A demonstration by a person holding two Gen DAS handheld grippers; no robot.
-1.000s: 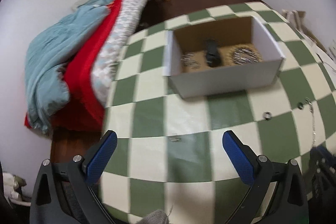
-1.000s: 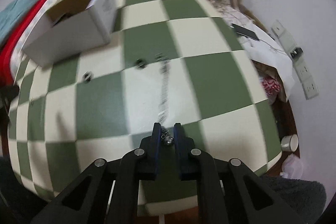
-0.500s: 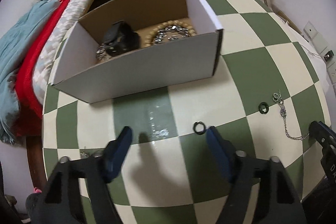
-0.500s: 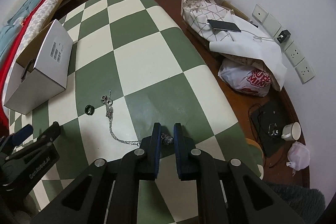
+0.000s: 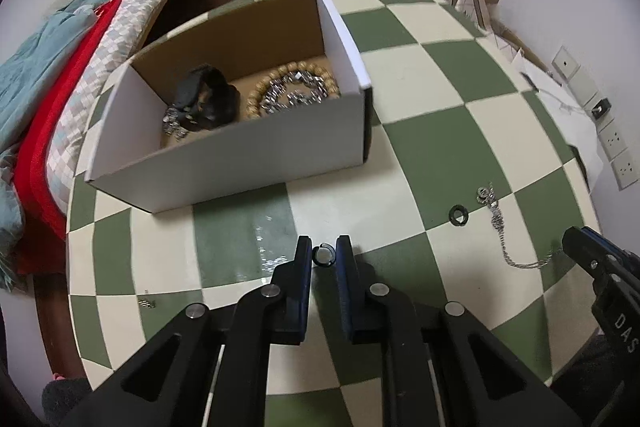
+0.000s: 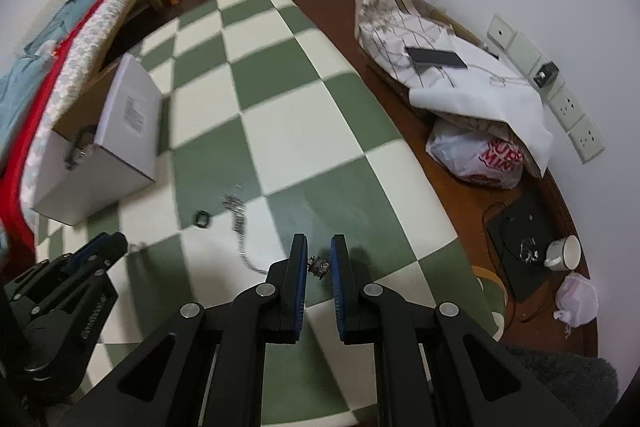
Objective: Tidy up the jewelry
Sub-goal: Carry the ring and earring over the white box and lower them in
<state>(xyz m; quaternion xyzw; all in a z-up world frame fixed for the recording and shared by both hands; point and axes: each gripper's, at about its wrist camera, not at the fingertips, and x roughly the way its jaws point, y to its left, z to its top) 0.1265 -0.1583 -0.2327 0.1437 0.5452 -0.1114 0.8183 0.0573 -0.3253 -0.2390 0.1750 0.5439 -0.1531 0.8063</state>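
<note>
Pinching a ring (image 5: 323, 255), your left gripper (image 5: 323, 254) may flick it off; your right gripper (image 6: 319, 265), clamped on chain (image 6: 240, 233), risks snagging.

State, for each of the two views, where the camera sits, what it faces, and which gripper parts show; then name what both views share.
Left wrist: sits behind the left hand-held gripper, looking across the table at the box; its fingers flank a ring.
Right wrist: sits behind the right hand-held gripper, facing down the table towards the door; its fingers flank the chain's end.
Shared: box, chain, second ring, each other's gripper.
</note>
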